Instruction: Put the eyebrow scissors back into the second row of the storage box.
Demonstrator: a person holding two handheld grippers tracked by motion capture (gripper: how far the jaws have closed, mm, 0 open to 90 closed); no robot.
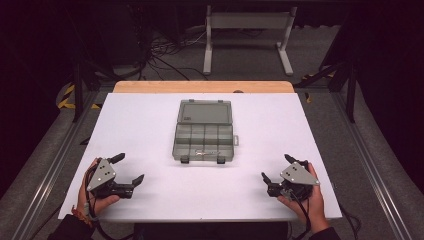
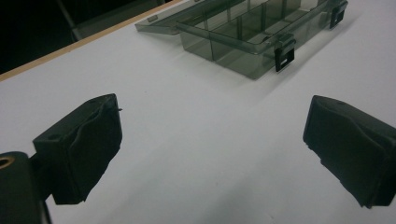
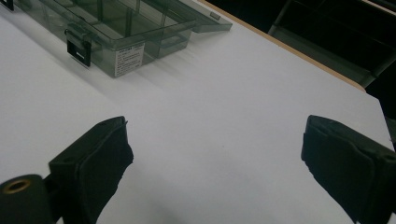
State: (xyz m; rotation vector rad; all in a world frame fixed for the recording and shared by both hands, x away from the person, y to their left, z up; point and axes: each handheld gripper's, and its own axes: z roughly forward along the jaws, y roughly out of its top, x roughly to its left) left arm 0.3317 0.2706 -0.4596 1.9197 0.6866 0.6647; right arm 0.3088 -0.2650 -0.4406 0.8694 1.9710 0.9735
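A smoky clear plastic organiser box (image 1: 204, 136) lies open in the middle of the white table (image 1: 145, 125), its lid (image 1: 205, 112) folded back flat behind it. Dividers split the tray into several compartments, which look empty. Two black latches (image 1: 184, 159) hang at its front edge. My left gripper (image 1: 130, 169) rests near the front left of the table, open, nothing between its jaws. My right gripper (image 1: 278, 169) sits at the front right, also open and empty. The box (image 2: 261, 32) appears ahead to the right in the left gripper view, and the box (image 3: 107, 32) lies ahead to the left in the right gripper view.
A wooden strip (image 1: 202, 87) runs along the table's far edge. Beyond it stand a white metal frame (image 1: 247, 35) and loose cables (image 1: 165, 50) on the floor. A white label (image 3: 129, 59) is stuck on the box's side wall.
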